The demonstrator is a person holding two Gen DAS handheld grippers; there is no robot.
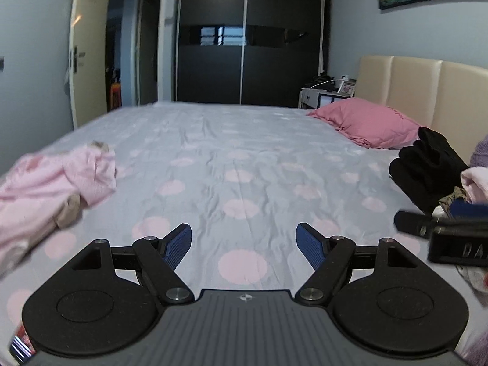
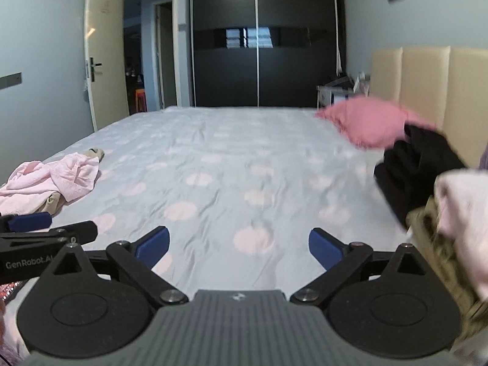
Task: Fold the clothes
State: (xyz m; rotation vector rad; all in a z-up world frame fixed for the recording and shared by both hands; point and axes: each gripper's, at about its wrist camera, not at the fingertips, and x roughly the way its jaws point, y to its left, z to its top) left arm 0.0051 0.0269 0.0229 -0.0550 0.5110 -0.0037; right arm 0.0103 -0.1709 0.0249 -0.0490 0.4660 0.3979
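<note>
A crumpled pale pink garment point(image 1: 52, 183) point(image 2: 58, 180) lies at the left of the bed, with a beige piece point(image 1: 68, 212) tucked under it. At the right sits a pile of clothes: a black garment point(image 1: 427, 167) point(image 2: 418, 170), a light pink one point(image 2: 463, 210) and a patterned olive one point(image 2: 439, 244). My left gripper point(image 1: 244, 247) hovers open over the sheet with nothing between its blue pads. My right gripper point(image 2: 239, 248) is open too, close beside the pile, and holds nothing. Each gripper shows at the edge of the other's view.
The bed point(image 1: 238, 158) has a grey sheet with pink dots. A pink pillow point(image 1: 369, 122) leans near the beige headboard point(image 1: 427, 91). A dark wardrobe point(image 1: 247, 36), an open door point(image 2: 103, 55) and a bedside table point(image 1: 323, 94) stand beyond.
</note>
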